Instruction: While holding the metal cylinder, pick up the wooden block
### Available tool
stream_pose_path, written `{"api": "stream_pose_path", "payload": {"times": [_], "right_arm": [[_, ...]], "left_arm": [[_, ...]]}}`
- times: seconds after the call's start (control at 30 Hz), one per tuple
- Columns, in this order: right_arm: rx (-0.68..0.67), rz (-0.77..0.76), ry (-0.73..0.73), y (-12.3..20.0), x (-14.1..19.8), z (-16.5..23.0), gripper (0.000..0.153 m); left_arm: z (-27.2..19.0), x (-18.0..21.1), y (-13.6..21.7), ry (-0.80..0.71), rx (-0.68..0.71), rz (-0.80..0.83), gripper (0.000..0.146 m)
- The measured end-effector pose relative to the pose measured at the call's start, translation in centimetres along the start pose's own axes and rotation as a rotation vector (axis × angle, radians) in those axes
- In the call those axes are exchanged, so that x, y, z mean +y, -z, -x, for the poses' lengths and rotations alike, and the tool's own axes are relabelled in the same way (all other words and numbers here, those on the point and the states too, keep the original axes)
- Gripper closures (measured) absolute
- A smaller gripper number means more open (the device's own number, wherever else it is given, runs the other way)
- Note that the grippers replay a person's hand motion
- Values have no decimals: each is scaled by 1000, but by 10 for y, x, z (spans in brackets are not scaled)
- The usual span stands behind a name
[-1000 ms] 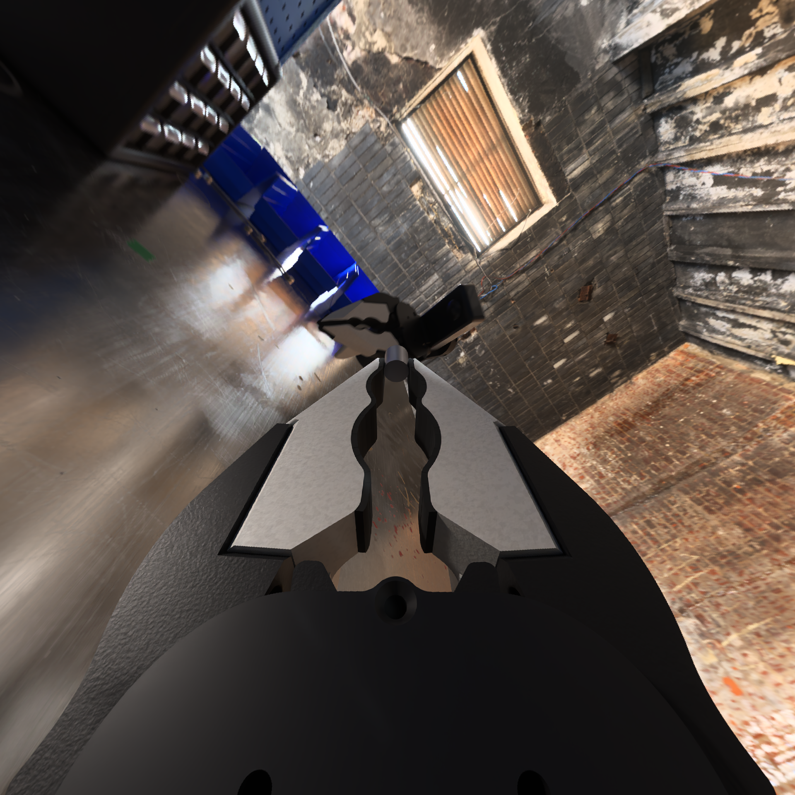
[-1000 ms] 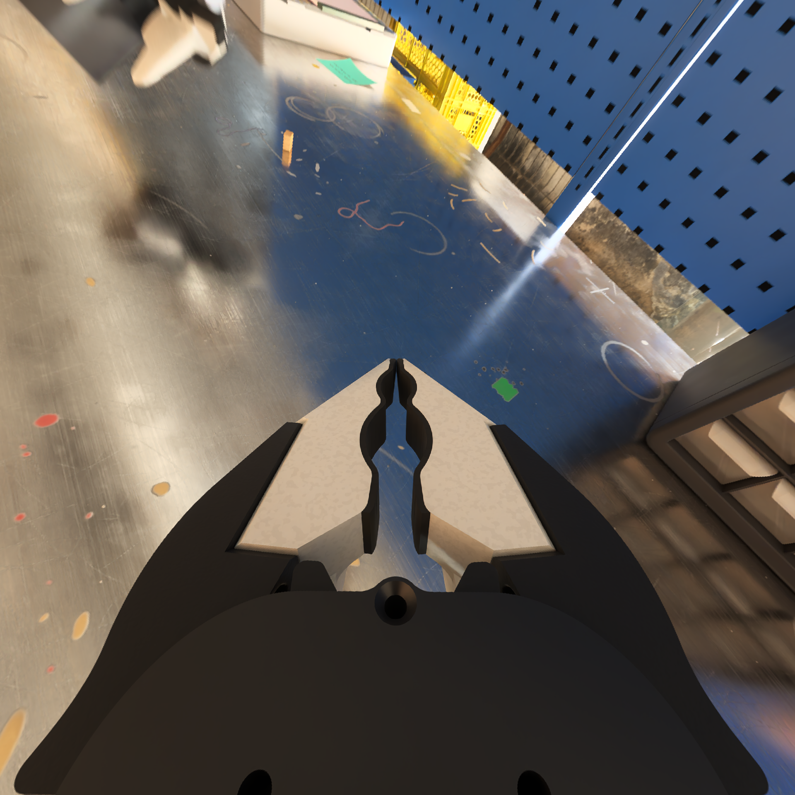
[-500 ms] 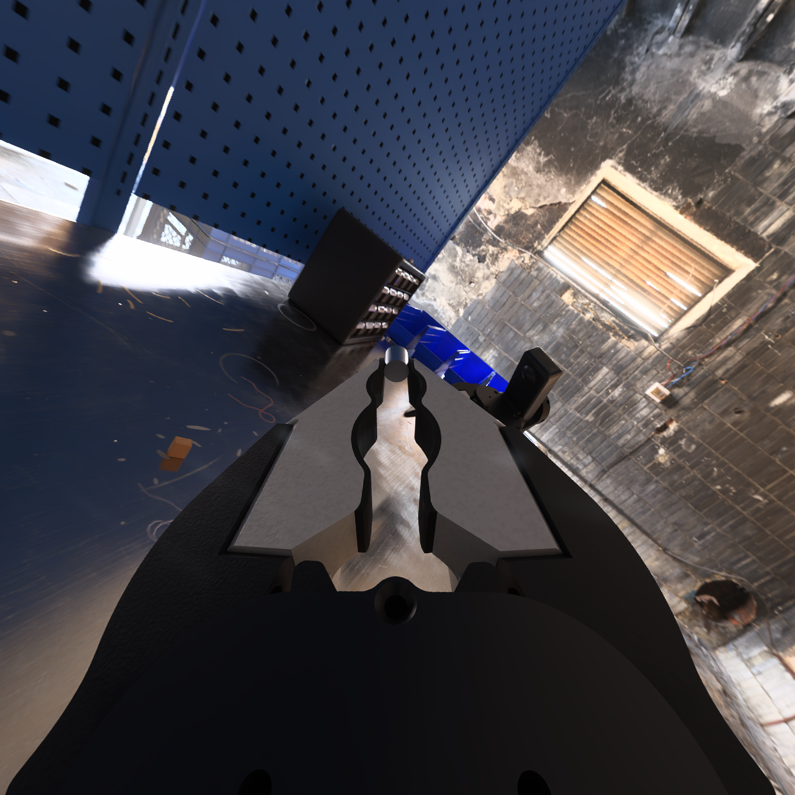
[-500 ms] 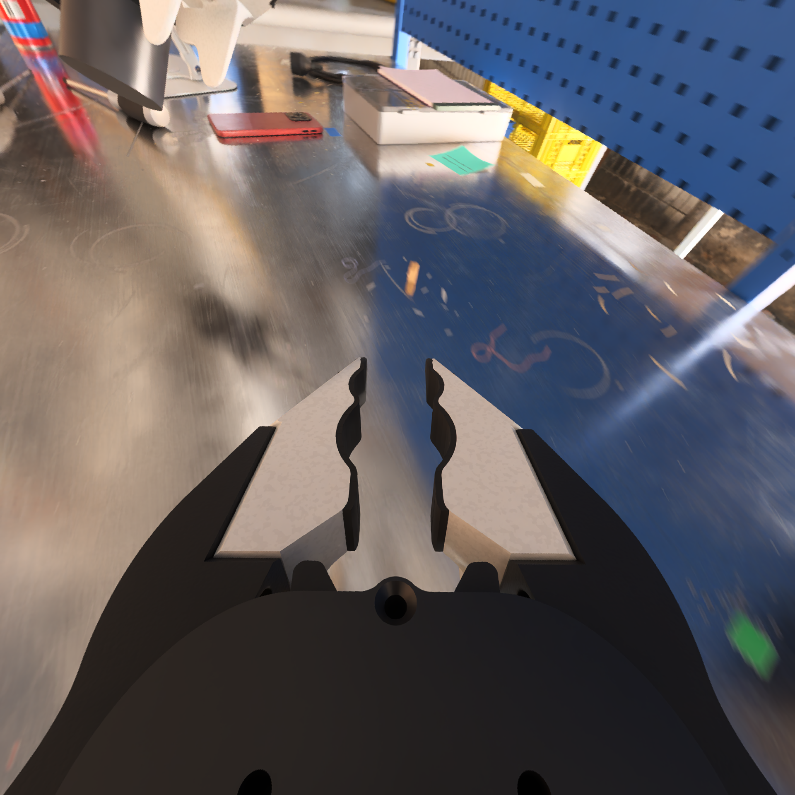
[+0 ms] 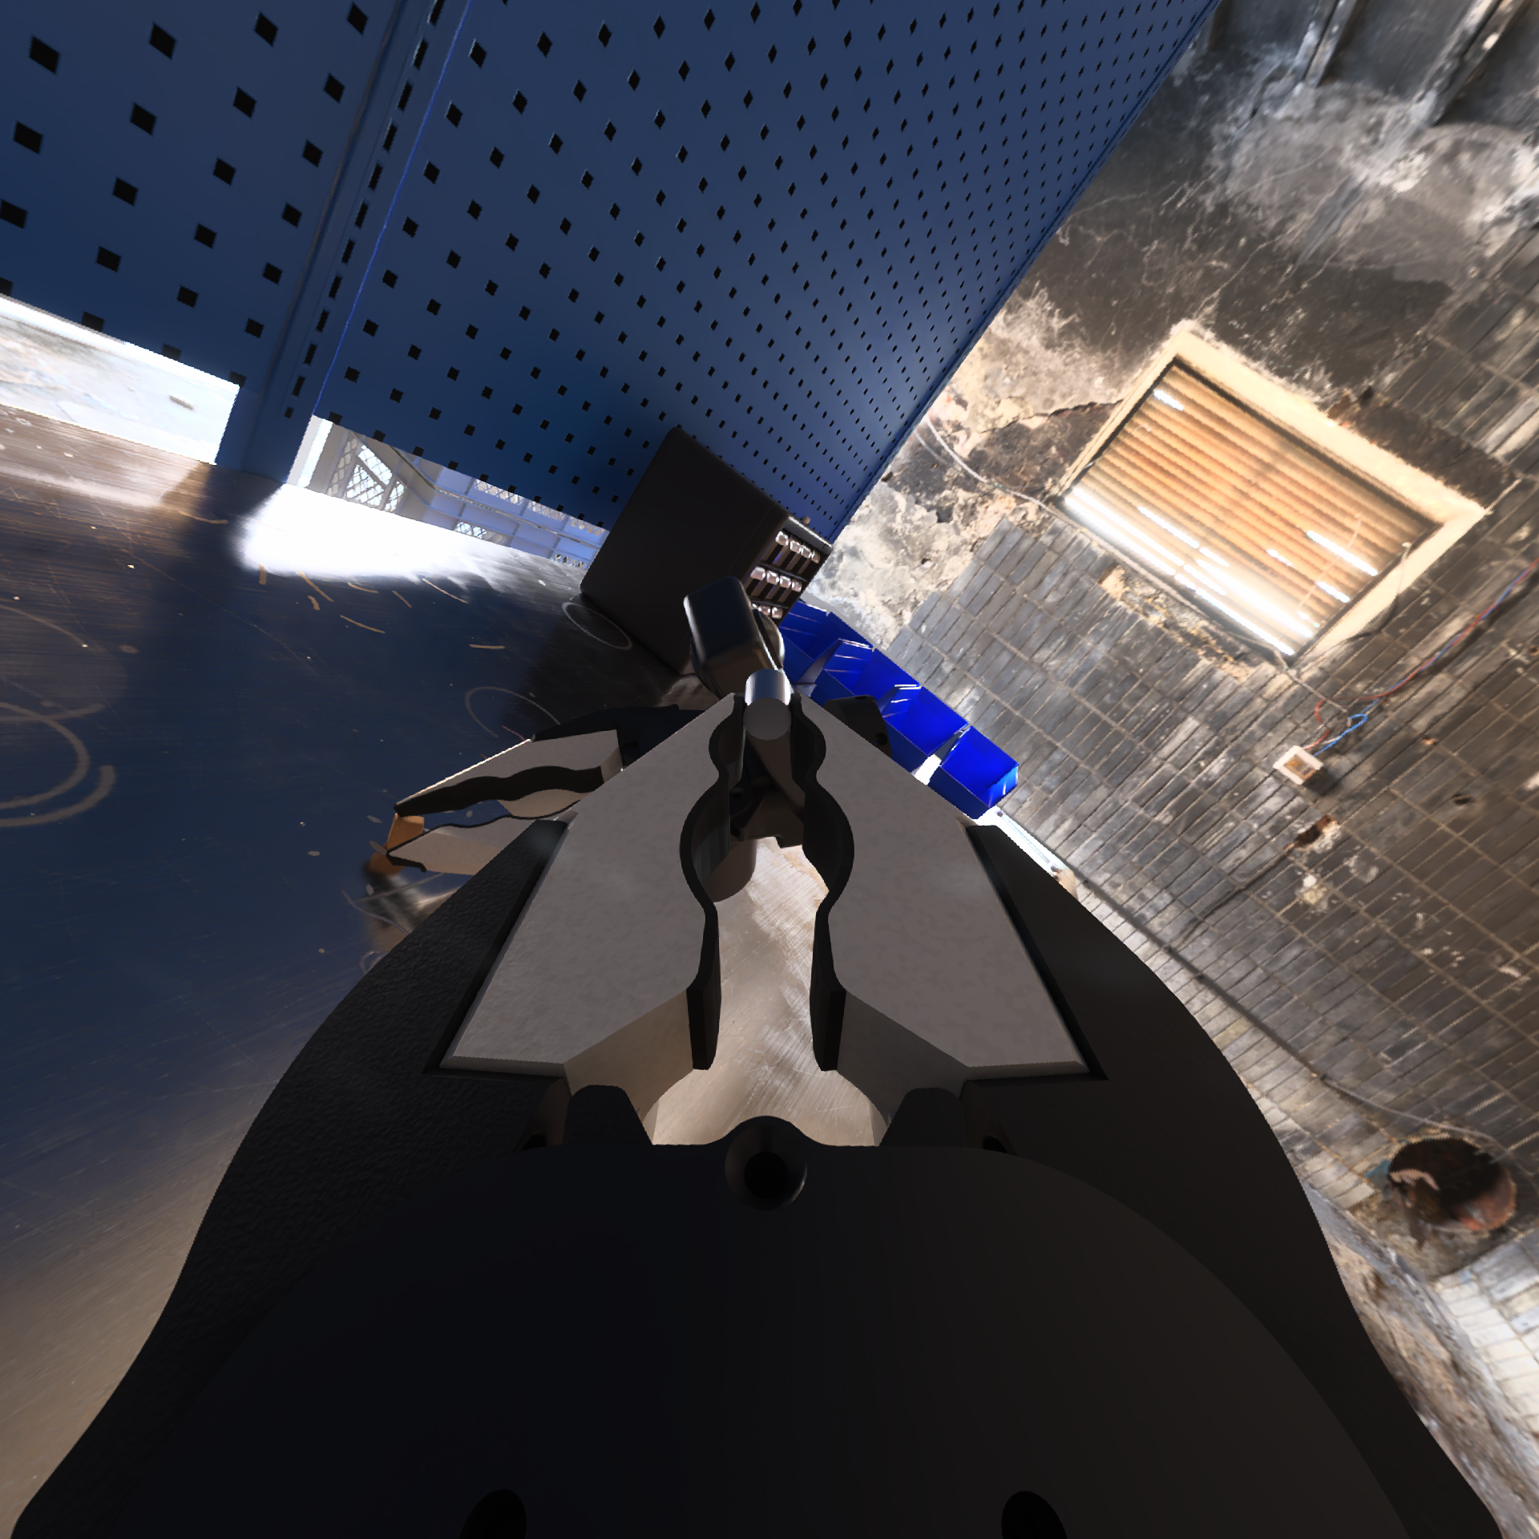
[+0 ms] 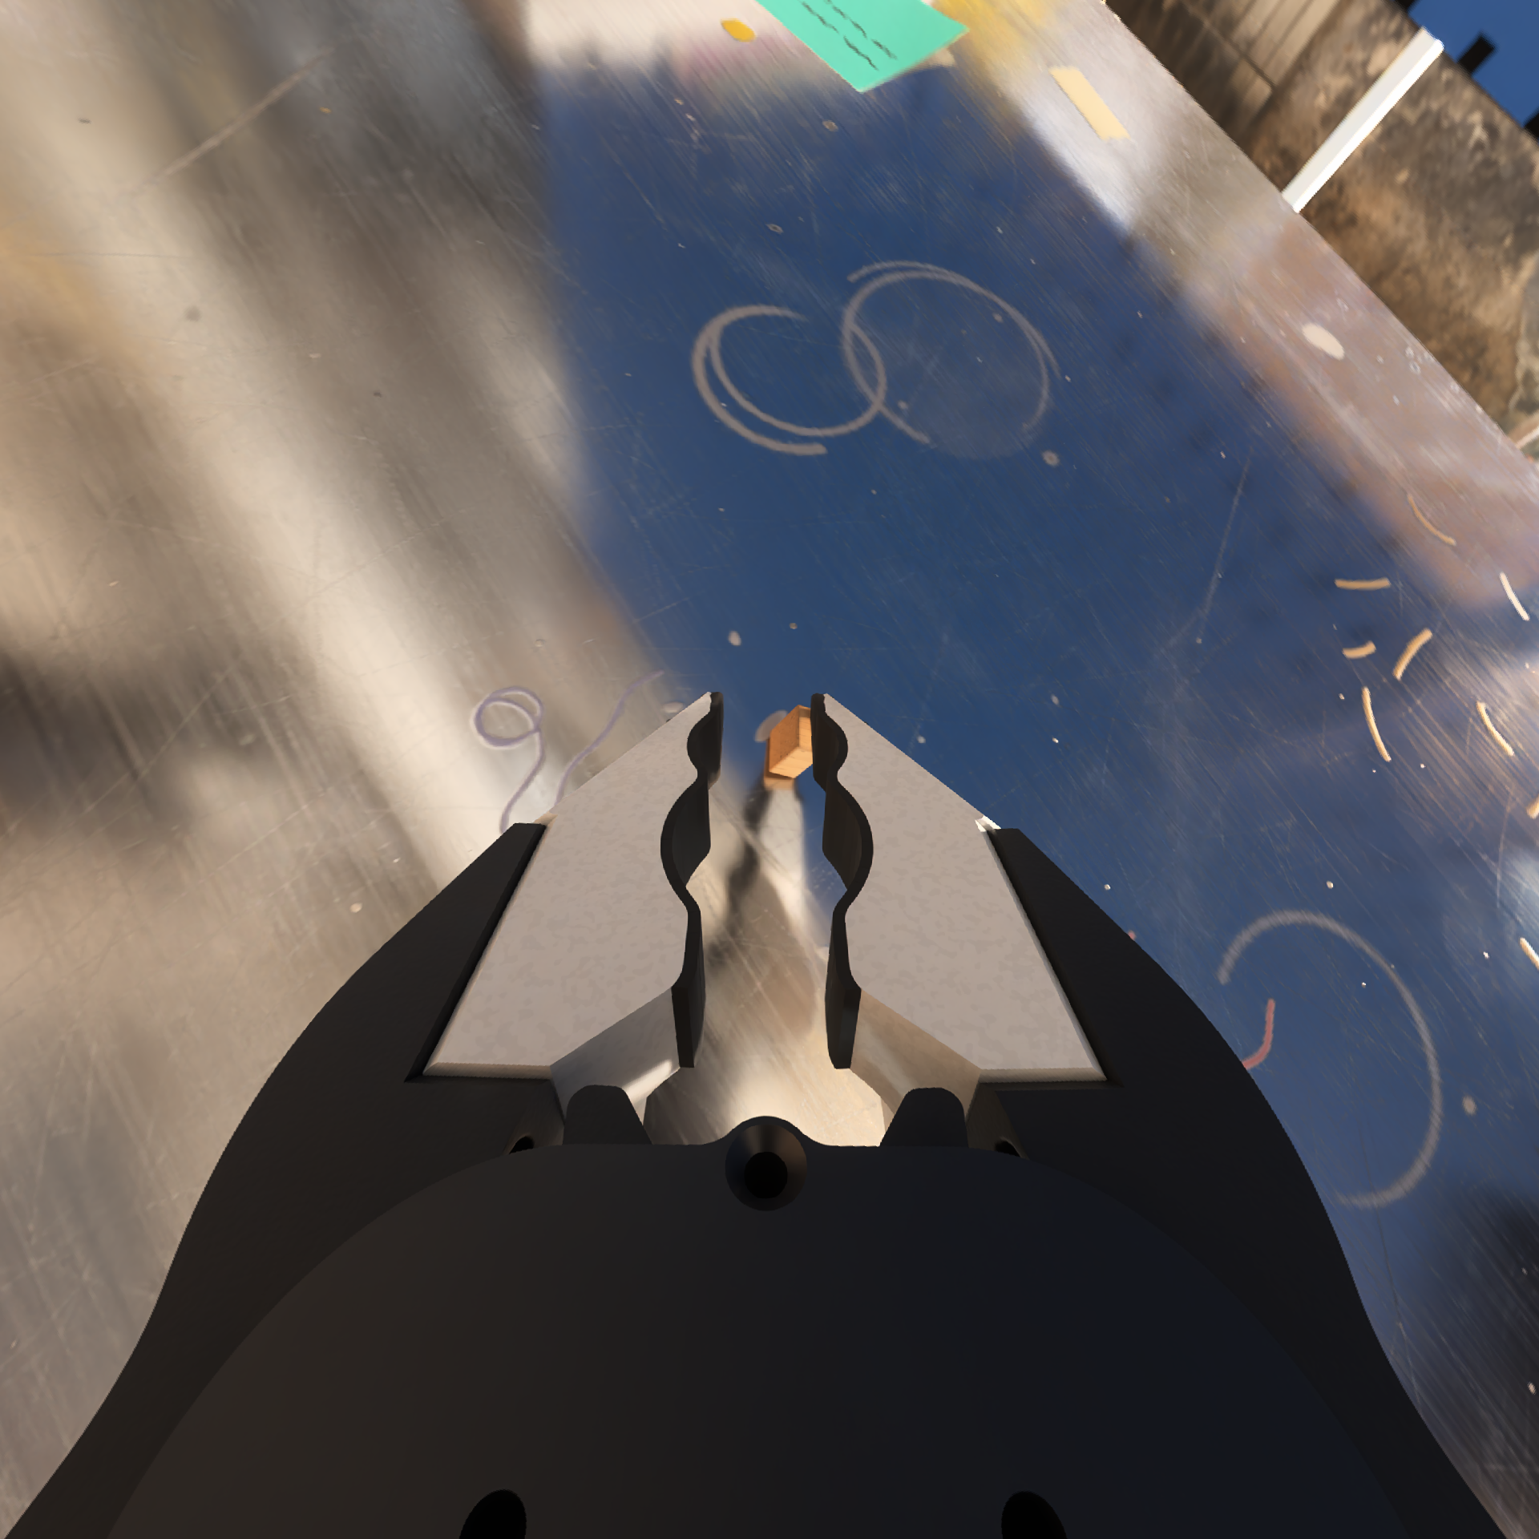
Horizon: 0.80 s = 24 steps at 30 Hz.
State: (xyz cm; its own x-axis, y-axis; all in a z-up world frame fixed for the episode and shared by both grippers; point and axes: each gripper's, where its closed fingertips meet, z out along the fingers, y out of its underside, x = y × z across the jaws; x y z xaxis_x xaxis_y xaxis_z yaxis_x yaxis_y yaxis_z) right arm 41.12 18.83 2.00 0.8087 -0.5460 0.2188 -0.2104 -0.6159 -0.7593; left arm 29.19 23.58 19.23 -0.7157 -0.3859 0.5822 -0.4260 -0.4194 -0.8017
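Wooden block (image 6: 789,747) between right hand-held gripper (image 6: 766,708) fingertips.

Scratched steel bench (image 6: 250,500), blue pegboard (image 5: 666,250) behind. Black drawer cabinet (image 5: 666,533) beside blue bins (image 5: 958,749). Teal note (image 6: 866,33) at far edge. Louvred window (image 5: 1249,508) in grimy wall.

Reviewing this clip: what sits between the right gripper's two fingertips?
The wooden block, close against one finger, on the metal bench; the right gripper is open. Right wrist view.
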Motion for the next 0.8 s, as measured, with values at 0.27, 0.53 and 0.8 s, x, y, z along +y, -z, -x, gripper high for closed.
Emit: {"api": "stream_pose_path", "payload": {"times": [0.27,0.53,0.8], "right_arm": [[-37,29,-61,-4,12,-5,137],[13,-242,374,128,21,9,137],[-42,32,166,242,189,-65,137]], "left_arm": [[5,4,4,26,39,0,136],[14,50,-32,99,32,147,136],[-41,148,-130,201,228,437,136]]}}
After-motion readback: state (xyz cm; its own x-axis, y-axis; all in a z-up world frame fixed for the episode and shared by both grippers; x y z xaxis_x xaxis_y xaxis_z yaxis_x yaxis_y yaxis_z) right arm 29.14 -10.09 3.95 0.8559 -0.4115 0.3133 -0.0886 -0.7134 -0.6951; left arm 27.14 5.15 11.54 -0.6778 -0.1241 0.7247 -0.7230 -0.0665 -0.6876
